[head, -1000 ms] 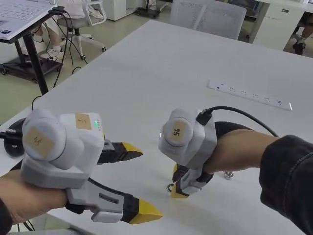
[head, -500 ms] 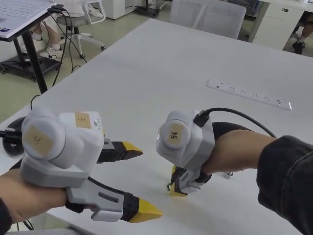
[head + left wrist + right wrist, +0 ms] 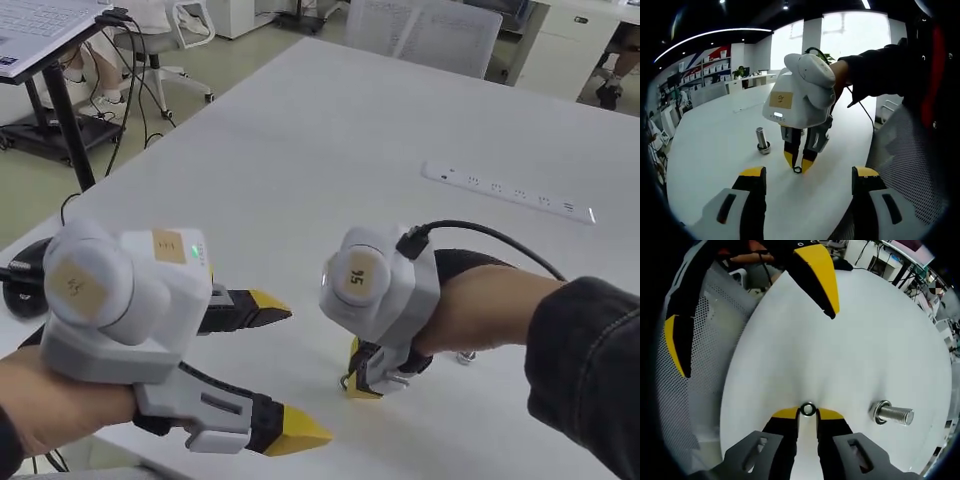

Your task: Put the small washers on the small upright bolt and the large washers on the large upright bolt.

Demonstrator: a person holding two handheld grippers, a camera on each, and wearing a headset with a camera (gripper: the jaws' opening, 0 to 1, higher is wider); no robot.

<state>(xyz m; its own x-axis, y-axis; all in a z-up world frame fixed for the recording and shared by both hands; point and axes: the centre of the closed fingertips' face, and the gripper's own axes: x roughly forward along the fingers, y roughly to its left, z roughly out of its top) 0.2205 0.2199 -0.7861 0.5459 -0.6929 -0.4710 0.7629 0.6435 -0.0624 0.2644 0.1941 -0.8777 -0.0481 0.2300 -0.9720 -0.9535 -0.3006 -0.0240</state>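
Right tongs (image 3: pixel 808 416) are pinching a washer (image 3: pixel 808 409) near the bolt (image 3: pixel 892 414); left tongs (image 3: pixel 285 370) are hovering spread apart.

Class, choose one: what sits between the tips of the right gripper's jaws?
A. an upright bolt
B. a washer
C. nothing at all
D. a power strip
B: in the right gripper view, the yellow tips of the right gripper are closed on a washer, with the upright bolt standing apart to one side.
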